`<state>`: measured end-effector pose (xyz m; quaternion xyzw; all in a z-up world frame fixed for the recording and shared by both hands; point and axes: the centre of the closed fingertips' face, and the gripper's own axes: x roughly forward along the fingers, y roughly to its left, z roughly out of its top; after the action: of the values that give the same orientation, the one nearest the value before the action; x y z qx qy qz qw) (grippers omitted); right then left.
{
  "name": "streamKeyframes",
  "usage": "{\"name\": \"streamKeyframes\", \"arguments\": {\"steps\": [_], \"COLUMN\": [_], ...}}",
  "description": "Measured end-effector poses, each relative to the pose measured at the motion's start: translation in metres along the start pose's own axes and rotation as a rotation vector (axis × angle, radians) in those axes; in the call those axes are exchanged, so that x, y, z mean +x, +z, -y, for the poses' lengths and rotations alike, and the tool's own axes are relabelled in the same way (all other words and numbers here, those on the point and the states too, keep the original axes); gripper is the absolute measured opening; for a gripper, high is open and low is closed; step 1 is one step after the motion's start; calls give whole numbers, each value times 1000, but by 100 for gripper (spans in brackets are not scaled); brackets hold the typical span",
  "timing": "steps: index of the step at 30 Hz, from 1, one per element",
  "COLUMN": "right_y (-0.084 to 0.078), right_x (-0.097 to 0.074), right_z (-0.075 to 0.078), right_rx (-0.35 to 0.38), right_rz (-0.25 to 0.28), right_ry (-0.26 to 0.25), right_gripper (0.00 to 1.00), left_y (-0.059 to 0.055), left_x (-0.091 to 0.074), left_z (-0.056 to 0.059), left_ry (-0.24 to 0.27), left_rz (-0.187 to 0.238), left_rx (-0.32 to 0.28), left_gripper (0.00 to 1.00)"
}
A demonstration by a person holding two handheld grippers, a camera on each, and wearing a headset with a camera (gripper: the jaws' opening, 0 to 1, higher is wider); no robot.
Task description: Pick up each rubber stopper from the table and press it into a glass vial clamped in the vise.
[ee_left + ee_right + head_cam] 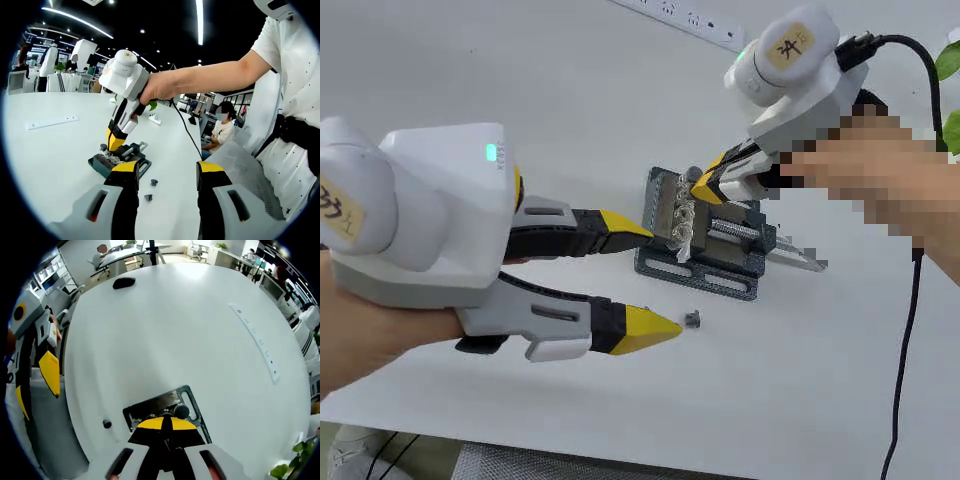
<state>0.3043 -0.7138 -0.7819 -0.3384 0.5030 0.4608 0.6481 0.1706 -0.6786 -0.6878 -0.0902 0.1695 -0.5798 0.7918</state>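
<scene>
Right tool (703, 187), tips pressed together over the vials (682, 215) in the vise (740, 250) (loaded or not, can't tell): push straight down, no tilt; left tool (662, 278) spread, next stopper (693, 320) just past its lower tip.

In the head view the left claw (665, 278) ran off the left edge of the frame, so its rear body was cut away. At centre, the glass vials (682, 215) in the vise (705, 272) were a clear blur, and their number was past telling. The right claw (705, 186) stood over them with its tips together; whether anything sat between them could not be made out. At the bottom centre of the right gripper view, those tips covered the vials and part of the vise. The loose stoppers (154, 182) on the worktop (570, 90) were dark specks, too small to show their shape.
</scene>
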Motion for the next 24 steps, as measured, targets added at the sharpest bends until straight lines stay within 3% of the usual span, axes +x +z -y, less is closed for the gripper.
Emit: {"name": "streamKeyframes", "arguments": {"steps": [7, 12, 21, 24], "right_y": [-1, -2, -2, -2], "right_x": [0, -2, -3, -3], "right_z": [-4, -6, -8, -8], "right_rx": [-8, -11, -13, -19], "right_rz": [-11, -21, -33, -37], "right_ry": [4, 9, 10, 11], "right_gripper": [0, 0, 0, 0], "left_y": [-5, -10, -13, -15], "left_x": [0, -1, -3, -2], "left_z": [-3, -10, -22, -25], "left_ry": [9, 32, 62, 66], "left_rz": [-13, -31, -31, -36], "left_rx": [13, 42, 101, 113], "left_gripper": [47, 55, 83, 87]}}
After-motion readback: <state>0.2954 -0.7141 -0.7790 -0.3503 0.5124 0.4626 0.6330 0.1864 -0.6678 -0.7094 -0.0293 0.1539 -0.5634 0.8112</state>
